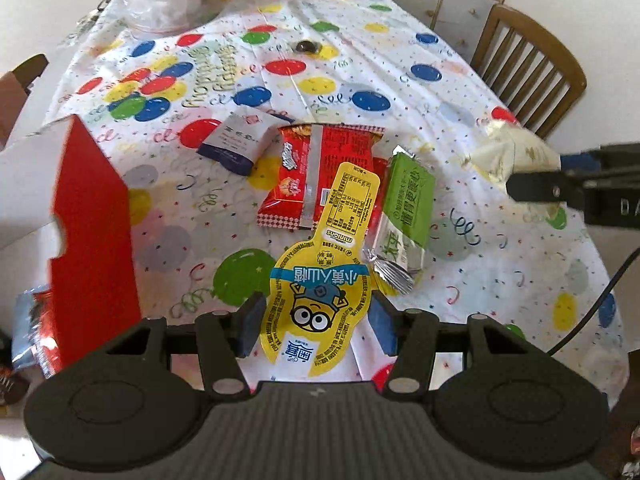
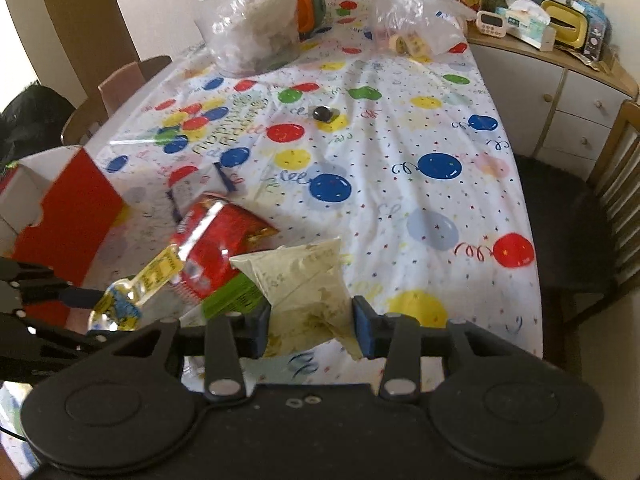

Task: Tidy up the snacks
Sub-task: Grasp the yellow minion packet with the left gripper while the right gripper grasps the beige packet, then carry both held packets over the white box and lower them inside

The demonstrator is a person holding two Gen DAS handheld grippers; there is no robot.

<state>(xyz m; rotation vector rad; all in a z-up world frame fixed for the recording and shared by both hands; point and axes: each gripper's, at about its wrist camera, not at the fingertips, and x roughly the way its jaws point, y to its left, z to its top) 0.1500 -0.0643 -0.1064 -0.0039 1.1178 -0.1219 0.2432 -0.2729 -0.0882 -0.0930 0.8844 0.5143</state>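
Note:
My left gripper [image 1: 316,326] has its blue pads on both sides of a yellow Minions snack pouch [image 1: 320,276] that lies over a red snack bag [image 1: 320,176]; the jaws stand wide and I cannot tell if they press it. A green packet [image 1: 404,208] lies to its right, a white-and-navy packet [image 1: 238,144] behind. My right gripper [image 2: 312,324] is shut on a cream triangular pouch [image 2: 304,280], also seen in the left wrist view [image 1: 512,152]. A red-and-white open box [image 1: 80,208] stands at the left.
A balloon-print tablecloth [image 2: 400,140] covers the table. Clear plastic bags [image 2: 256,28] sit at the far end, with a small dark round object [image 2: 324,114] in the middle. A wooden chair [image 1: 528,68] and a cabinet [image 2: 560,92] stand to the right. Another foil bag [image 1: 32,332] lies behind the box.

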